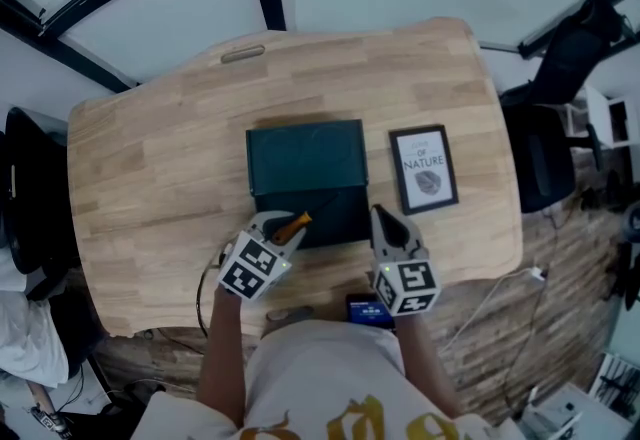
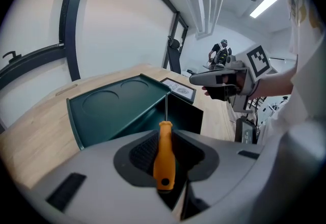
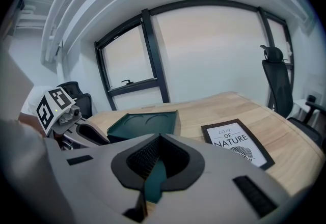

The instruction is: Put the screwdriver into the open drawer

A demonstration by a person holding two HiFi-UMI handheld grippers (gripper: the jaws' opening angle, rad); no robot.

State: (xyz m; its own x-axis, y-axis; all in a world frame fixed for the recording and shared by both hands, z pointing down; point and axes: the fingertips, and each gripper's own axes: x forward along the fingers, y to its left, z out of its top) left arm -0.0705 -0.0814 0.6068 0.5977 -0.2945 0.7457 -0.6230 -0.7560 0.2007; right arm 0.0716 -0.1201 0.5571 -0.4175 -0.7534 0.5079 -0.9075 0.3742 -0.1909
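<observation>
left fingers [image 2: 143,152] pinch screwdriver [image 2: 165,159], right fingers [image 3: 145,159] drawer [image 1: 345,218]

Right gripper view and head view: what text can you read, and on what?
"LOVE OF NATURE": on the framed print.
Gold print on the person's shirt: cut off, unreadable.
Marker cubes: square patterns only, no words.

1 table [image 1: 140,158], 1 green box [image 1: 305,156], 1 drawer [image 1: 340,213], 1 print [image 1: 424,168], 1 screwdriver [image 2: 164,154], 2 grippers: left gripper [image 1: 281,225], right gripper [image 1: 386,220].
</observation>
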